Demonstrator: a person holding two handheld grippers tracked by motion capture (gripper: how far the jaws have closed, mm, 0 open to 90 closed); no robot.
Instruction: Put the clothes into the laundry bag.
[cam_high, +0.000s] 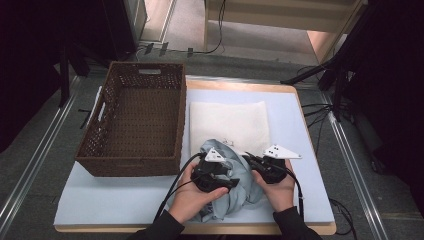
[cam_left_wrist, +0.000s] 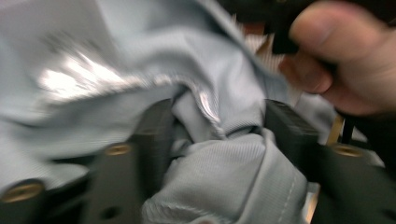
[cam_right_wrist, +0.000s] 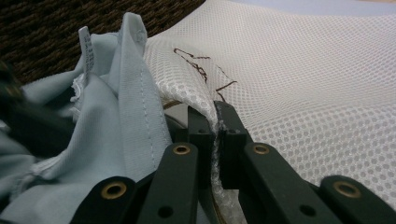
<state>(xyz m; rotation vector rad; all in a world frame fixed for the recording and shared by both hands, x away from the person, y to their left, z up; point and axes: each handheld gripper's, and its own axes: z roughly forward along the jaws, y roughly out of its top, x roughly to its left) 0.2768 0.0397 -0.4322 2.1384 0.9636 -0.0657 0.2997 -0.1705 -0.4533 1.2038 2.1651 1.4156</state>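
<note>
A crumpled light blue garment (cam_high: 242, 181) lies at the front of the table, partly over the near edge of a white mesh bag (cam_high: 230, 122). My left gripper (cam_high: 231, 184) is closed around a thick bunch of the garment (cam_left_wrist: 224, 158), and the cloth fills the gap between its jaws (cam_left_wrist: 219, 126). My right gripper (cam_high: 251, 160) is shut on the rim of the mesh bag (cam_right_wrist: 303, 84), with the jaws (cam_right_wrist: 215, 116) pinching the mesh edge. The garment (cam_right_wrist: 116, 107), with its small label, hangs just left of that grip.
A brown wicker basket (cam_high: 131, 167) stands at the left of the pale blue mat (cam_high: 295, 130), beside the mesh bag. Its dark weave (cam_right_wrist: 70, 28) shows behind the garment. The person's other hand (cam_left_wrist: 345, 60) is close in front of the left gripper.
</note>
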